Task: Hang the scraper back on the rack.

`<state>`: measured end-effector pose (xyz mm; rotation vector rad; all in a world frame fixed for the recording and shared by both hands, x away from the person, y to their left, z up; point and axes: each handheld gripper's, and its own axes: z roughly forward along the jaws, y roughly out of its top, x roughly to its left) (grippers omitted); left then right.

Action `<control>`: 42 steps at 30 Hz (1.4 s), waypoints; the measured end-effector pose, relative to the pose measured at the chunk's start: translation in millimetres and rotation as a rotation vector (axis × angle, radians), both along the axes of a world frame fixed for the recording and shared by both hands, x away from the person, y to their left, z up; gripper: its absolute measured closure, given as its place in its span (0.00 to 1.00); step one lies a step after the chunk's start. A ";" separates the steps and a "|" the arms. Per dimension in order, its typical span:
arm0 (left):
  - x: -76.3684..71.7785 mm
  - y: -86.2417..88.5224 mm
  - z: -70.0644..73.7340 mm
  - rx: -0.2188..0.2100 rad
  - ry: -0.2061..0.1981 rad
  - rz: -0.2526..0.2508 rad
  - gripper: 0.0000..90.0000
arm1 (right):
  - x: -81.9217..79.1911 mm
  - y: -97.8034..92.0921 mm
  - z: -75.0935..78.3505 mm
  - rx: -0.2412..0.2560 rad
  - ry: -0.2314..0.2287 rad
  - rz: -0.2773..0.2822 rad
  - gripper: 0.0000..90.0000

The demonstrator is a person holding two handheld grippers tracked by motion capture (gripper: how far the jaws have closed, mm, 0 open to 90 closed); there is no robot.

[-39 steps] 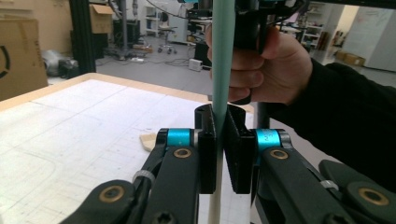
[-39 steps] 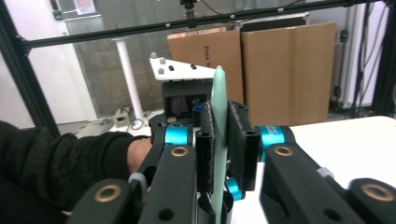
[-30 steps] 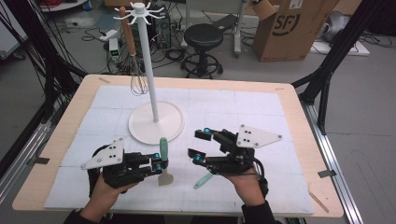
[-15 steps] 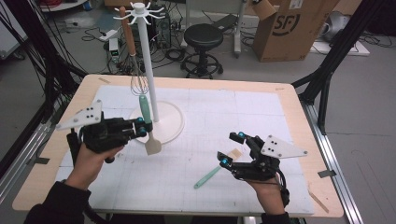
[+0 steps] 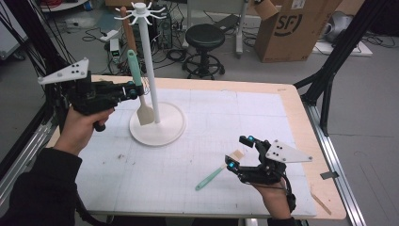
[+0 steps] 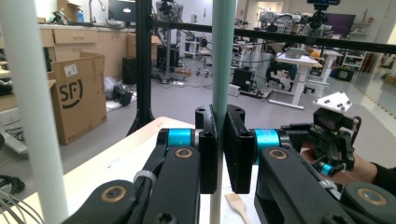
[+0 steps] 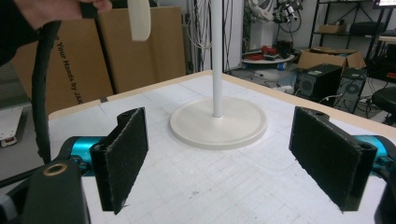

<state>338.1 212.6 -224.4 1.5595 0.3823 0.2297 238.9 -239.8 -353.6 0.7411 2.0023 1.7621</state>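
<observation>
Lab floor behind: one black stool (image 5: 203, 40) and one cardboard box (image 5: 293, 29), cables all over. On my bench (image 5: 263, 101), a white mat w/ one white stand (image 5: 149, 61): a pole on a round base, hooks on top.

I count two spatulas, both w/ mint-green handles. Spatula one (image 5: 138, 84) is in my left claw (image 5: 133, 90), lifted off the bench, upright, blade end down, hanging just beside the pole and over the edge of the base. Left gripper view confirms it: jaws pressed tight on the green handle (image 6: 222, 70), which runs straight up betw. them; pole at the left of that view. Can't tell if blade touches the pole.

Spatula two (image 5: 217, 172) lies flat on the mat, front right, pale blade pointing toward the far right. My right claw (image 5: 239, 151) sits just beside its blade end, low near the bench, jaws wide apart w/ nothing betw. them. Right gripper view looks across the mat at the base (image 7: 218, 122); two black pads (image 7: 122, 154) well apart.
</observation>
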 end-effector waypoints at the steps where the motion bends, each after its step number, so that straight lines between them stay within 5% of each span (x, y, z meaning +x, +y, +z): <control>1: 2.4 0.6 2.0 -0.004 0.001 0.001 0.94 | 0.0 -0.3 -0.1 0.002 -0.001 0.001 0.21; 16: 42.4 6.6 21.2 -0.037 0.044 -0.005 0.94 | 0.6 4.7 1.2 -0.009 0.005 0.017 0.21; 42: 62.5 3.7 13.9 -0.048 0.099 0.001 0.94 | -4.1 5.6 1.8 -0.003 -0.002 0.035 0.21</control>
